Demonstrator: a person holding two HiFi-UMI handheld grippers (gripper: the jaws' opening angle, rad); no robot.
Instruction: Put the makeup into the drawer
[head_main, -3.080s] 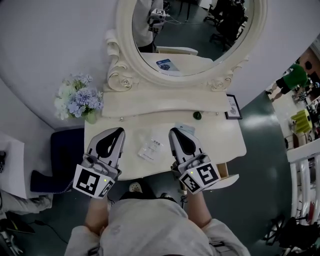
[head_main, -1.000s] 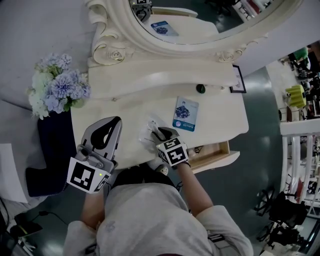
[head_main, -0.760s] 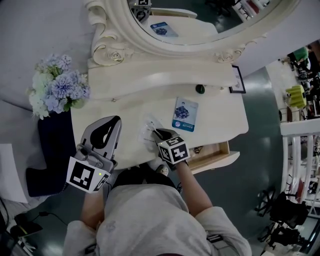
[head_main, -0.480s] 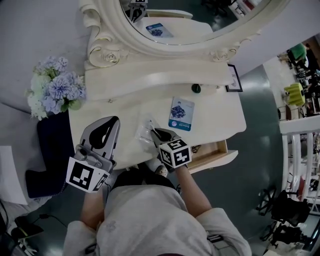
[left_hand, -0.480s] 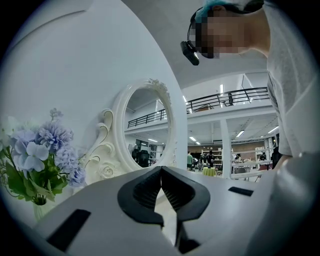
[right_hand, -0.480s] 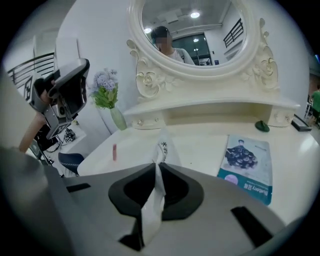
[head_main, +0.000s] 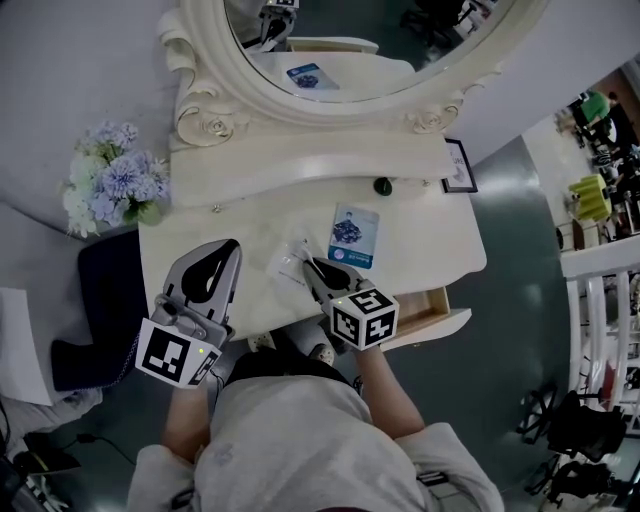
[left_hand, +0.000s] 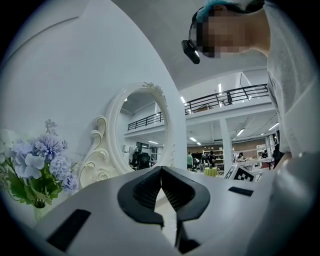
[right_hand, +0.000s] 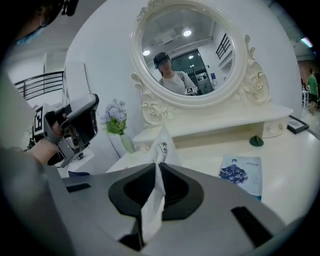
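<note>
The right gripper (head_main: 308, 266) was clamped on a thin white makeup sachet (right_hand: 163, 145), which stood edge-up between its jaws over the front of the cream vanity surface (head_main: 430, 242). The open drawer (head_main: 437, 318) sat at the gripper's 4 o'clock, below the surface's front edge. A blue card (head_main: 354, 224) lay flat at its 1 o'clock. The left gripper (head_main: 230, 245), at its 9 o'clock, had its jaws together on nothing.

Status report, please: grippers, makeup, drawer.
Right hand-held gripper shut on white sachet. Left hand-held gripper shut, empty. Drawer open, blue packet on table.
</note>
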